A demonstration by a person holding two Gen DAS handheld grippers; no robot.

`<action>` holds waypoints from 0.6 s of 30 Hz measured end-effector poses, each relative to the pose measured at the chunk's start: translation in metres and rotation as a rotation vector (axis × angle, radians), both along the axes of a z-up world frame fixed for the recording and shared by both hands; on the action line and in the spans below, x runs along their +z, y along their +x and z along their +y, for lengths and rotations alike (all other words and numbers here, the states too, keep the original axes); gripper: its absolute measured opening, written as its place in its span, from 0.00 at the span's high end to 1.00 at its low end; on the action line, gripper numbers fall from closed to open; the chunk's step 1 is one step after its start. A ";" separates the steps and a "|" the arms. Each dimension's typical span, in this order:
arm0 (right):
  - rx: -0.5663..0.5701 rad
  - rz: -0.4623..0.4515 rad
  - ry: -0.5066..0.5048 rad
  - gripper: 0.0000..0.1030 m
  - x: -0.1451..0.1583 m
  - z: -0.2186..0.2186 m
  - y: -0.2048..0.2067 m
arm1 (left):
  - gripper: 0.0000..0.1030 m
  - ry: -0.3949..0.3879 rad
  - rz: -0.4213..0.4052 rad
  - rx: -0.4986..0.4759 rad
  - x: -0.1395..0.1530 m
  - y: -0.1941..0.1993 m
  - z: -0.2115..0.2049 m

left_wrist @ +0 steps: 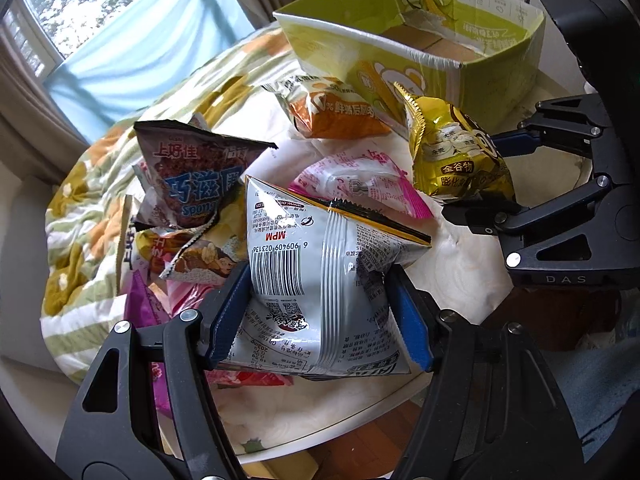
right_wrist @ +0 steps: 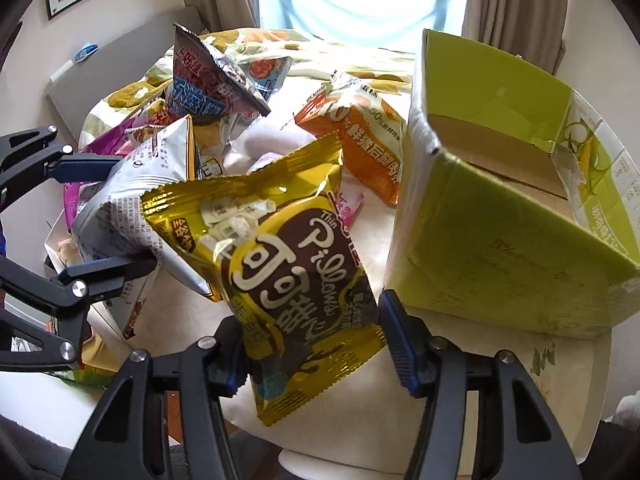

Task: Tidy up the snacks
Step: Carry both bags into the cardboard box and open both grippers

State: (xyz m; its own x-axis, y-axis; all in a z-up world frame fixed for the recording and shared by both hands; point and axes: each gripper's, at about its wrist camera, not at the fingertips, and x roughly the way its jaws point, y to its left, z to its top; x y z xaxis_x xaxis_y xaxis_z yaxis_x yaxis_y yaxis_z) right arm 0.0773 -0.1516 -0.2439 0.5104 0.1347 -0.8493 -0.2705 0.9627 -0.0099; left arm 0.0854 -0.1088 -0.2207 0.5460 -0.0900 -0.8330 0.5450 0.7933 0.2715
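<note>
Left gripper (left_wrist: 320, 312) clamps silver bag (left_wrist: 320, 260), "MPM"; right gripper (right_wrist: 312, 344) clamps gold "Pillows" bag (right_wrist: 288, 256), apparently.

silver bag (left_wrist: 320, 272): "MPM", barcode 6 909409 023136 | gold bag (right_wrist: 296, 264): "Thin Pillows", "可可甜心"; "全谷物" in left view | gripper body at 3 o'clock (left_wrist: 566, 279): "DAS" | dark bag at 10 o'clock (left_wrist: 200, 176): "上好佳", "Spong…"

Left gripper (left_wrist: 320, 308): black frame, blue pads, jaws clamped on the sides of a silver-white snack bag (left_wrist: 316, 272), pointing steeply down. Right gripper (right_wrist: 312, 344): same build, jaws pinching a gold snack bag (right_wrist: 288, 264); in the left view it enters from the right edge.
</note>
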 end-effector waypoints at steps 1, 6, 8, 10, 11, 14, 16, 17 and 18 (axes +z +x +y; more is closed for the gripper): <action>-0.011 -0.006 0.004 0.48 0.008 -0.002 -0.004 | 0.37 -0.013 -0.008 0.002 0.006 0.000 0.002; -0.066 -0.027 0.039 0.48 0.056 -0.006 -0.017 | 0.37 -0.086 -0.063 0.014 0.046 -0.001 0.013; -0.089 -0.034 0.059 0.48 0.078 -0.010 -0.019 | 0.37 -0.121 -0.086 0.011 0.064 0.003 0.016; -0.116 -0.048 0.074 0.48 0.097 -0.015 -0.021 | 0.37 -0.153 -0.113 0.003 0.082 0.008 0.017; -0.130 -0.055 0.083 0.48 0.107 -0.021 -0.019 | 0.37 -0.168 -0.128 -0.002 0.090 0.012 0.015; -0.178 -0.074 0.104 0.48 0.130 -0.040 -0.009 | 0.37 -0.193 -0.162 -0.011 0.111 0.027 0.004; -0.202 -0.089 0.093 0.48 0.140 -0.048 0.004 | 0.37 -0.212 -0.179 -0.010 0.121 0.041 -0.007; -0.209 -0.097 0.088 0.48 0.144 -0.053 0.011 | 0.37 -0.225 -0.184 -0.008 0.126 0.048 -0.014; -0.214 -0.101 0.084 0.48 0.148 -0.059 0.020 | 0.37 -0.235 -0.186 -0.005 0.129 0.056 -0.022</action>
